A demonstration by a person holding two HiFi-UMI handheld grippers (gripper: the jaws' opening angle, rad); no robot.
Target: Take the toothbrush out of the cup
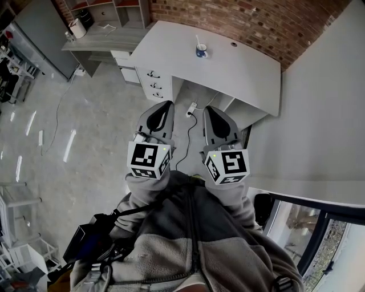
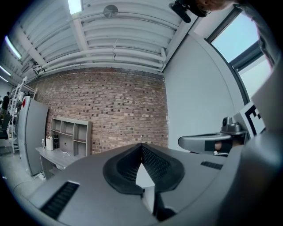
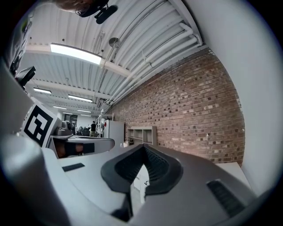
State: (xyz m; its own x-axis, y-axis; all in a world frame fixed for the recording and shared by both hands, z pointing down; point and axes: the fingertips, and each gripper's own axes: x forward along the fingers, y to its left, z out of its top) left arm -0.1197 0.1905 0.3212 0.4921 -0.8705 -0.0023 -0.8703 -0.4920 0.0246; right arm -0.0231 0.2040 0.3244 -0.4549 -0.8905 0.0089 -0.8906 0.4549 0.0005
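Observation:
In the head view a blue cup (image 1: 201, 52) stands on the far part of the white desk (image 1: 239, 68), with a white toothbrush (image 1: 198, 42) sticking up out of it. Both grippers are held close to the person's body, well short of the desk and side by side, pointing toward it. My left gripper (image 1: 167, 106) has its jaws closed together with nothing between them. My right gripper (image 1: 209, 109) is likewise shut and empty. The left gripper view (image 2: 142, 146) and right gripper view (image 3: 143, 147) show the jaws meeting at the tip. Neither of those views shows the cup.
A white drawer unit (image 1: 154, 80) sits under the desk's left end, and a cable (image 1: 187, 132) runs across the floor below it. A grey shelf unit (image 1: 105, 14) stands at the back left by the brick wall (image 1: 256, 20). A white wall (image 1: 322, 114) rises on the right.

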